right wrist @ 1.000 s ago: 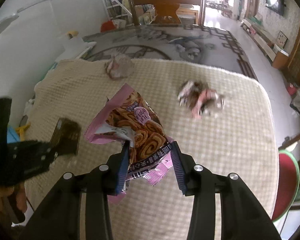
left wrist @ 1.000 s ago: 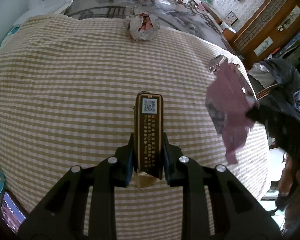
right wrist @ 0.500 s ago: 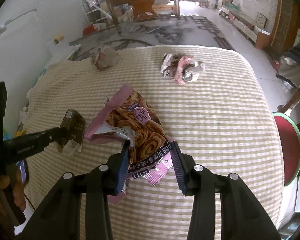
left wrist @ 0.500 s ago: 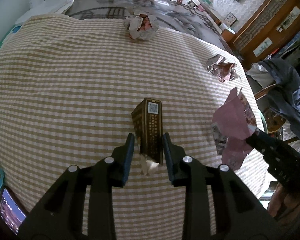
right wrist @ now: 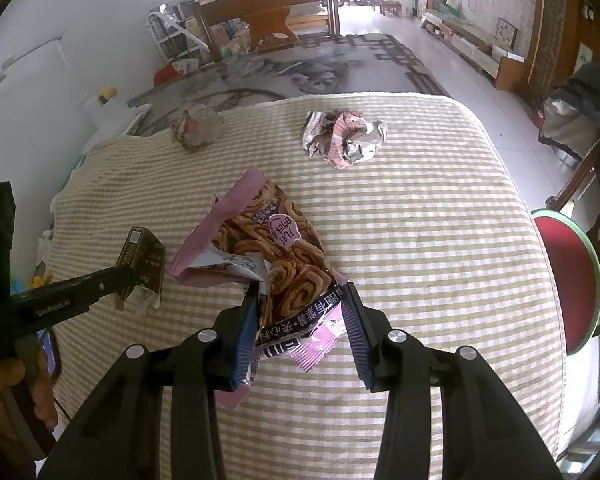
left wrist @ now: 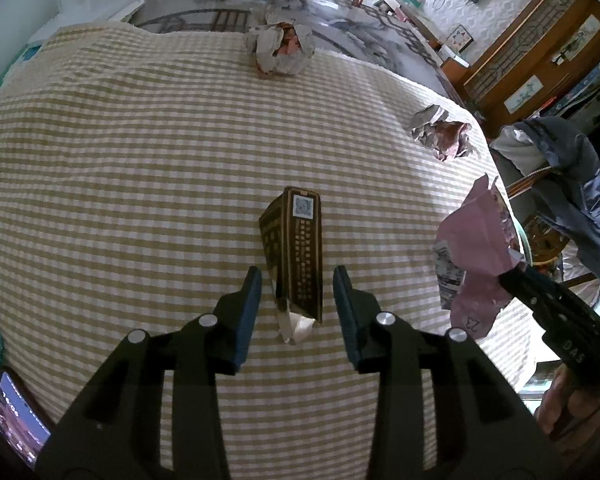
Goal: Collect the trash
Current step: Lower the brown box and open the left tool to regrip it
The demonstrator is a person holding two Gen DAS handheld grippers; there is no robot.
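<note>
Black left gripper [left wrist: 296, 284]: jaws have just been opening, standing clear of the brown box [left wrist: 296, 248], which is lying on the cloth [left wrist: 120, 184].
Right gripper [right wrist: 300, 312]: pinching the pink wrapper [right wrist: 276, 252].
Box mouth: foil [left wrist: 296, 326] is poking out.
Far cloth: two crumpled wads [left wrist: 282, 46] [left wrist: 442, 134] are lying apart.

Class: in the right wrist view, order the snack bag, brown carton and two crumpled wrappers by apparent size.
1. snack bag, though nearest
2. pink-and-silver crumpled wrapper
3. brown carton and grey crumpled wrapper: too alike to rank
</note>
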